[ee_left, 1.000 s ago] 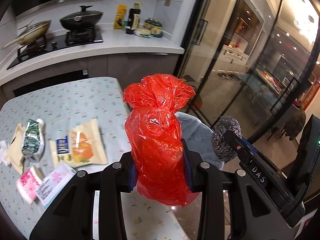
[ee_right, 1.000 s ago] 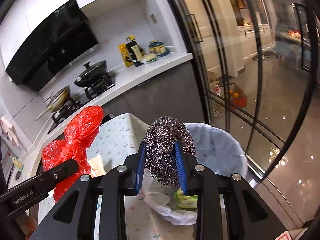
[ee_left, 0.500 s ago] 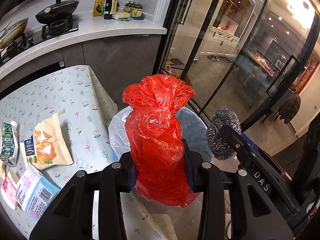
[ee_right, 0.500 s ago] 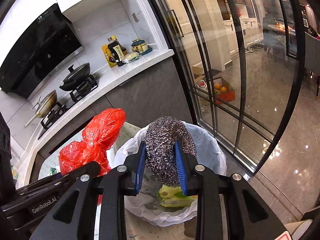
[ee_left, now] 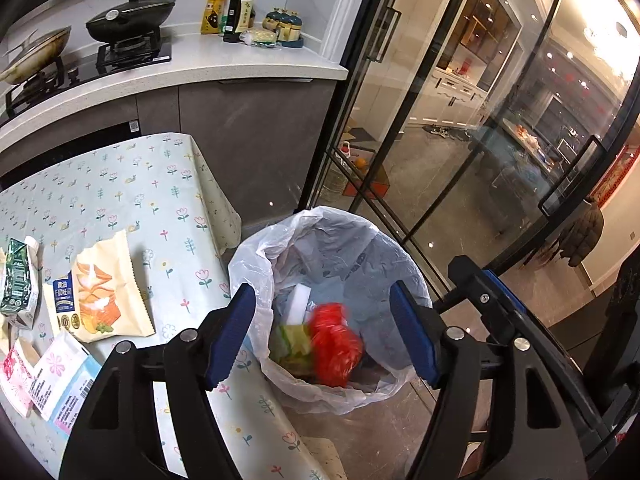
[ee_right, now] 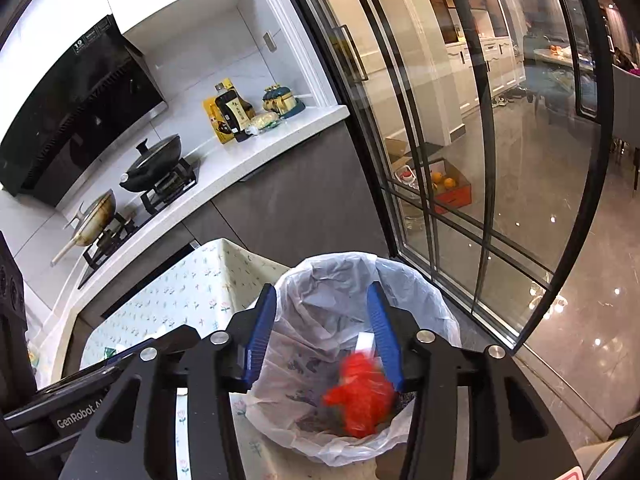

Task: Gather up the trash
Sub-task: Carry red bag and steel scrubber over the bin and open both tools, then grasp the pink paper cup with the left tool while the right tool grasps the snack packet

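A trash bin lined with a white plastic bag (ee_left: 256, 264) stands on the floor beside the table; it also shows in the right wrist view (ee_right: 436, 304). The red plastic bag (ee_left: 334, 344) lies blurred inside it, next to a green wrapper (ee_left: 292, 340) and a white block (ee_left: 298, 308); the red bag also shows in the right wrist view (ee_right: 360, 396). My left gripper (ee_left: 324, 332) is open and empty above the bin. My right gripper (ee_right: 322, 336) is open and empty above the bin. The steel scourer is not visible.
A table with a flowered cloth (ee_left: 132, 200) holds a snack bag (ee_left: 100, 296), a green carton (ee_left: 18, 280) and paper packets (ee_left: 60, 376). A kitchen counter (ee_left: 192, 68) with pans stands behind. Glass doors (ee_left: 460, 128) rise to the right.
Both grippers have opened above the bin. The red bag has dropped from the left gripper into the bin. The steel scourer has left the right gripper.
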`<act>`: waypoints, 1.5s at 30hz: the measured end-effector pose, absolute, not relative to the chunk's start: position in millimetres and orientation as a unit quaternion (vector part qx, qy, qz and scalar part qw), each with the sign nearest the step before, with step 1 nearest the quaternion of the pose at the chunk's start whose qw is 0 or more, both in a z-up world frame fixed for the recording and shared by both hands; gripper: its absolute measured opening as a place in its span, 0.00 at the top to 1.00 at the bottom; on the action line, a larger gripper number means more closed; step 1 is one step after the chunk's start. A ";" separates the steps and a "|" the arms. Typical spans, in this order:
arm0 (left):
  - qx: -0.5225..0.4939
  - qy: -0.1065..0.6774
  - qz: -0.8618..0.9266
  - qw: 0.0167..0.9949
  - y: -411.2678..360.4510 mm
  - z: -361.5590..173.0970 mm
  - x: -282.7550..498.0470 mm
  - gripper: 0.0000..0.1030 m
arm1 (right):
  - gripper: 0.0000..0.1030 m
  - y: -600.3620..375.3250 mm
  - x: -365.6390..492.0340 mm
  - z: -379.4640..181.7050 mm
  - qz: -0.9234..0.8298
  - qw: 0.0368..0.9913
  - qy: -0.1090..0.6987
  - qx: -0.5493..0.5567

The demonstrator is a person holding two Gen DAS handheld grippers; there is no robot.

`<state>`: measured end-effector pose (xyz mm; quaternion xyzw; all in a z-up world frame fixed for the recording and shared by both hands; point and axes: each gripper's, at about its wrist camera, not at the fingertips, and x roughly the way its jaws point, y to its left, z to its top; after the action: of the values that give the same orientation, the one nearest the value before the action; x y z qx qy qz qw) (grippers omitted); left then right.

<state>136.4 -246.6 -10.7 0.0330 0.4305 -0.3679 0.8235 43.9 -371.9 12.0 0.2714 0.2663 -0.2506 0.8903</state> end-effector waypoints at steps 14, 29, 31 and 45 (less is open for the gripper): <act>0.016 0.415 -0.346 0.841 -207.9 0.7 147.4 0.36 | 0.53 -342.6 55.5 27.5 -0.232 0.903 0.262 0.250; -0.023 0.404 -0.311 0.860 -137.3 11.3 163.9 0.36 | 0.53 -284.1 82.0 42.1 -0.199 0.916 0.270 0.220; -0.030 0.405 -0.304 0.862 -124.7 11.5 167.2 0.36 | 0.53 -273.9 86.9 42.9 -0.192 0.918 0.273 0.215; -0.079 0.433 -0.180 0.880 -3.2 -17.9 200.4 0.15 | 0.53 -203.4 131.7 21.9 -0.142 0.919 0.315 0.191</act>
<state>200.4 -3.2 -17.9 -0.0793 0.4329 -0.1799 0.8798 131.7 -203.4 21.9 0.1910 0.3152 -0.1420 0.9187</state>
